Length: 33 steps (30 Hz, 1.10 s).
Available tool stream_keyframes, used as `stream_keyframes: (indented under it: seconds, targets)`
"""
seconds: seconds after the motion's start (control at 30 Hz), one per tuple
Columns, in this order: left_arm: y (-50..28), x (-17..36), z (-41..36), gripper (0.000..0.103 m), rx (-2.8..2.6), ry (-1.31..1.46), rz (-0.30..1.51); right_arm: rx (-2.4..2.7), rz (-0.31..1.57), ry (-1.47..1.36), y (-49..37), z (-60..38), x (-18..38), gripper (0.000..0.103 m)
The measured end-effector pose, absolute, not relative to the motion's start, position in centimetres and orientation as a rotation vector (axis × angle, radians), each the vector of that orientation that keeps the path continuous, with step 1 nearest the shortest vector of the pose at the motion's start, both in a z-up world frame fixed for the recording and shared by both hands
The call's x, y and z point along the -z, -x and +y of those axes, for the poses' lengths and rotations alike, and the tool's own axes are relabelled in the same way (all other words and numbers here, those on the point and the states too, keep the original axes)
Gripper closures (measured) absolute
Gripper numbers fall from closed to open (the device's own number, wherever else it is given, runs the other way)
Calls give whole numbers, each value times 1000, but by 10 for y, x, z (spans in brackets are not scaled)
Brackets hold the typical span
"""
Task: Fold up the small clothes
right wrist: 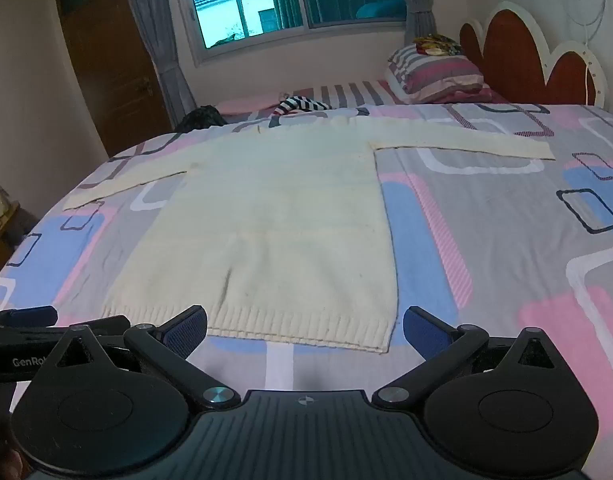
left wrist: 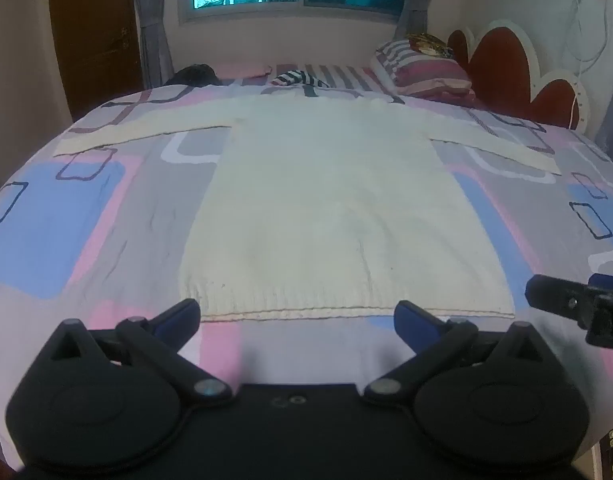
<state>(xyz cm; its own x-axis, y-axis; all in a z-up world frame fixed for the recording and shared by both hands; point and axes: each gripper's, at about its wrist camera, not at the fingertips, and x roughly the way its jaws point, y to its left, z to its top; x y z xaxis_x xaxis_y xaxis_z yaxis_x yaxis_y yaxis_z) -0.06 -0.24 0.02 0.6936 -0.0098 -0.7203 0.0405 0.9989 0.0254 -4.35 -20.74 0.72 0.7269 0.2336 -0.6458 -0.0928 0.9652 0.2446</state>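
Observation:
A cream knitted sweater (left wrist: 326,208) (right wrist: 274,236) lies flat on the bed, both sleeves spread out sideways, its ribbed hem nearest me. My left gripper (left wrist: 298,316) hovers just short of the hem's middle, jaws wide open, nothing between them. My right gripper (right wrist: 304,326) is also wide open and empty, just short of the hem's right part, near its right corner. In the left wrist view the right gripper's fingertip (left wrist: 554,292) shows at the right edge; the left gripper's fingertip (right wrist: 30,316) shows at the left edge of the right wrist view.
The bed sheet (left wrist: 86,220) has pink, blue and grey rectangles. At the far side lie a striped garment (left wrist: 302,79), a dark garment (left wrist: 196,73) and stacked pillows (left wrist: 426,68) by a red headboard (left wrist: 518,68). A wooden door (right wrist: 114,64) stands left.

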Motion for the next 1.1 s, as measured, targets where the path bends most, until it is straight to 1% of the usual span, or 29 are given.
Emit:
stream_keyframes:
  seconds: [0.1,0.43,1.1]
  targets:
    - [1,1,5,1,36,7,812,-185,722,-209,43,-206,-8,0]
    - [1,5,7,1,17,-2,821,-182,743,-238,42,-209,1,0]
    - [3,3,9,1,22,-12,815,-172,743,-239,42,-206,-1,0]
